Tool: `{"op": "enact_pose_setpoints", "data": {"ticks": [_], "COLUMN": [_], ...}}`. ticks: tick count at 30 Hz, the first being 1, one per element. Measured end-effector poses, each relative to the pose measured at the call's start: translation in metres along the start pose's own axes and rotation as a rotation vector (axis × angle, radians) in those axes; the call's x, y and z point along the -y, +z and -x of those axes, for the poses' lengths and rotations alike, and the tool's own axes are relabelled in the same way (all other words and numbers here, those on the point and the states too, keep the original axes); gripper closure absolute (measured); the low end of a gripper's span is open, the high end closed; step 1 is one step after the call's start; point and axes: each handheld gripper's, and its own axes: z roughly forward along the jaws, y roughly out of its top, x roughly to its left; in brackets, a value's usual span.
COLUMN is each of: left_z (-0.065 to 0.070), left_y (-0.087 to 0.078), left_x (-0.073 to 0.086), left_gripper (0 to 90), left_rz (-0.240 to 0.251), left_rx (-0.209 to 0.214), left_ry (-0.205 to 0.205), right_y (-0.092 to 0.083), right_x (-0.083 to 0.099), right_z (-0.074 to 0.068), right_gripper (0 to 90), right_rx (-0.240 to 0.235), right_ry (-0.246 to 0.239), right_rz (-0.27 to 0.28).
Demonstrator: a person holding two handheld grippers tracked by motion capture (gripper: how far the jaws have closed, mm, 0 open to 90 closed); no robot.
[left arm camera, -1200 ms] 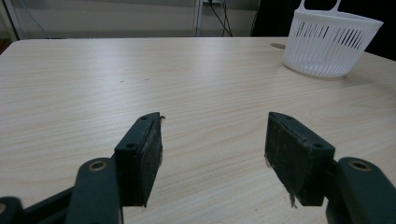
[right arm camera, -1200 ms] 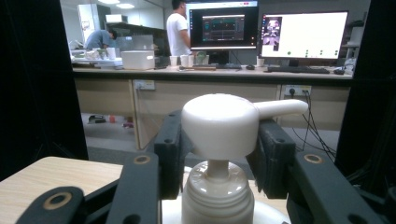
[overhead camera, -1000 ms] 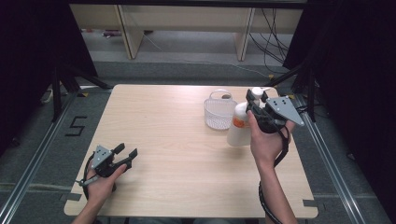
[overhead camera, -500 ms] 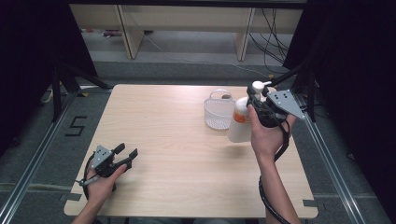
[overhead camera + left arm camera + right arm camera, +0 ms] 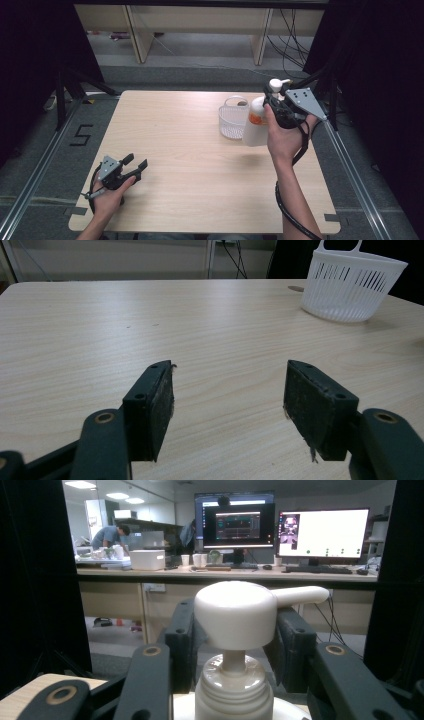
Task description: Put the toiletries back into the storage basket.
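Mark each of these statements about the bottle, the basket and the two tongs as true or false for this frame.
1. The right tongs grip the pump bottle and hold it off the table. True.
2. The pump bottle already stands inside the white basket. False: it hangs beside the basket, on the side nearer the right hand, and outside it.
3. The left tongs are open with nothing between them. True.
4. The left tongs hold the basket by its handle. False: they sit near the table's front left corner, far from the basket.
5. The basket lies tipped on its side. False: it stands upright on the table.
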Motion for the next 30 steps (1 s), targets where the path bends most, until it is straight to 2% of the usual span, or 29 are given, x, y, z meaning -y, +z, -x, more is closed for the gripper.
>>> {"op": "enact_pose_setpoints", "data": {"ticks": [7,22,23,30], "left_z": [0.0,0.0,0.0,0.0], "left_y": [0.0,0.0,0.0,0.0], "left_x": [0.0,0.0,0.0,0.0], "left_gripper": [35.9,35.9,35.9,36.0], "left_rz": [0.0,0.0,-0.001,-0.002], "left_rx": [0.0,0.0,0.0,0.0], "left_ry": [0.002,0.004,0.005,0.012], "right_y": [0.006,0.016,0.017,0.022], "right_x": [-0.003,-0.007,-0.008,-0.011], "right_z": [-0.003,-0.007,-0.007,-0.007], "right_gripper": [59.9,59.9,60.0,60.0], "right_rx": [-0.01,-0.01,-0.012,0.002], "right_ry": [-0.009,0.002,-0.011,-0.012], "right_rz": [0.009,0.009,0.02,0.024]}}
